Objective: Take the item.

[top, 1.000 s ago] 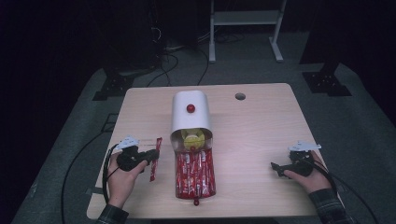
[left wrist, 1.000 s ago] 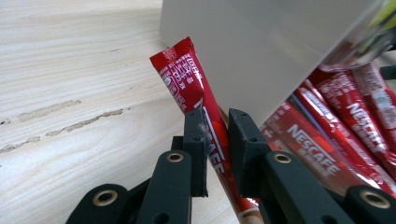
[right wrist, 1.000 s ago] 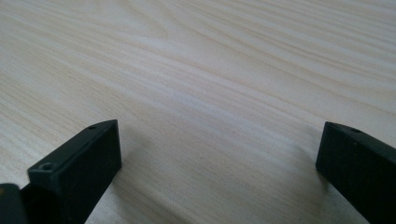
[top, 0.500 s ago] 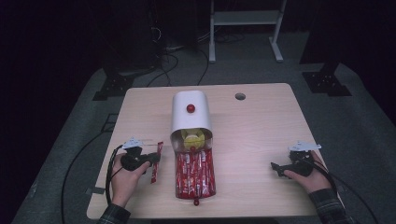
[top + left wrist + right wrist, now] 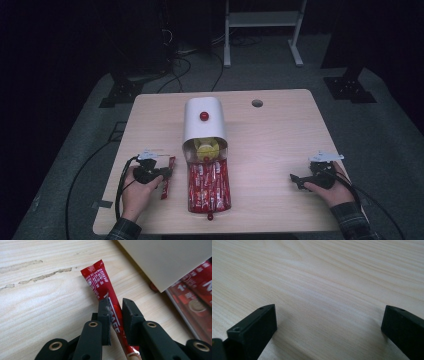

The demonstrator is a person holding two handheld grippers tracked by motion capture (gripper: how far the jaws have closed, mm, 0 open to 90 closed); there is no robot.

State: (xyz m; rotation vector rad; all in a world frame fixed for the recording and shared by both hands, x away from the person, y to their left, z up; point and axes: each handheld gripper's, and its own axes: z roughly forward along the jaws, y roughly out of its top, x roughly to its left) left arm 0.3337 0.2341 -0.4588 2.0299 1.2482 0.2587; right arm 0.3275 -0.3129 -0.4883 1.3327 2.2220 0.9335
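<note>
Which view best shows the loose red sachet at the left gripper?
The left gripper view: the sachet lies between that gripper's jaws, print visible. The high view shows it as a small red strip beside the tray. The right gripper view shows bare table.

A dim recording lab is showing itself: black stand bases [image 5: 120,92] and cables [image 5: 192,62] are lying on grey carpet behind the pale wooden counter [image 5: 280,145].

L gripper [image 5: 115,315] jaws pinch red sachet [image 5: 105,287] on wood table [image 5: 37,297], beside white box [image 5: 167,260].

Red sachet [image 5: 105,287] flat on table [image 5: 37,302]
</note>
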